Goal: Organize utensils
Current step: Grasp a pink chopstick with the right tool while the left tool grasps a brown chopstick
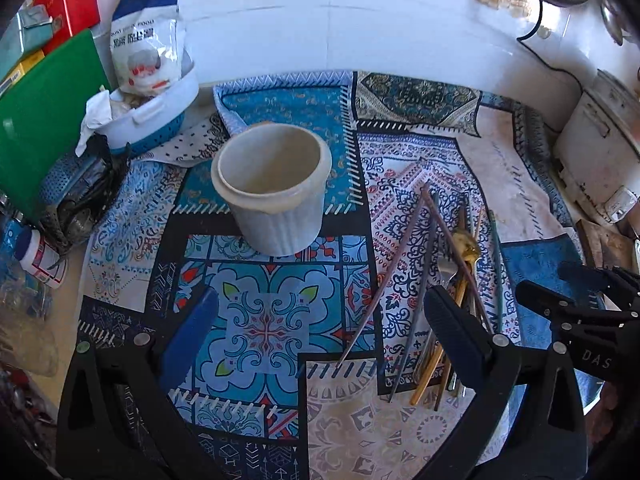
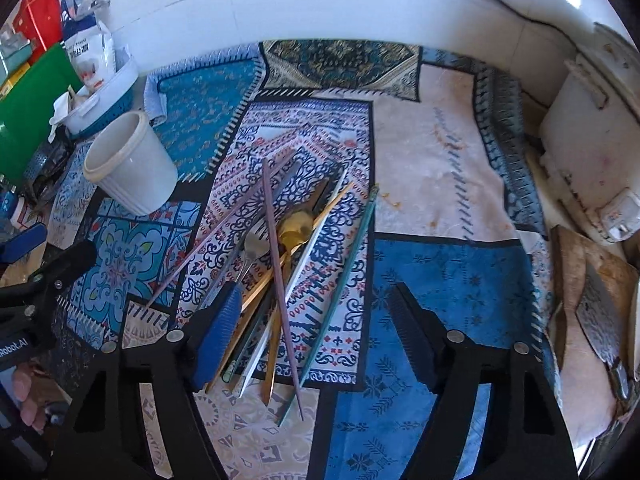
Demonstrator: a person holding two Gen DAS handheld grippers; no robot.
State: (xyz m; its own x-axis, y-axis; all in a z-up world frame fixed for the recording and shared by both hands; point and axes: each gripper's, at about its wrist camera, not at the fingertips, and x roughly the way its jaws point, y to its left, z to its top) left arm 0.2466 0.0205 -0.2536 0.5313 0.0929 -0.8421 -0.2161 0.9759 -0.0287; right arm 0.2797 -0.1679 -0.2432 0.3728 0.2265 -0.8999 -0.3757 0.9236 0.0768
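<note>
A loose pile of long utensils [image 2: 276, 276], chopsticks, a gold spoon and a silver fork, lies on the patterned patchwork cloth [image 2: 452, 280] to the right of the empty ribbed white plastic cup [image 2: 128, 164]. Their long axes run mostly toward the wall, fanning outward. The right gripper [image 2: 316, 332] hangs released above them, gripping nothing; the left gripper [image 1: 320, 332] is likewise released, near the cup.
</note>
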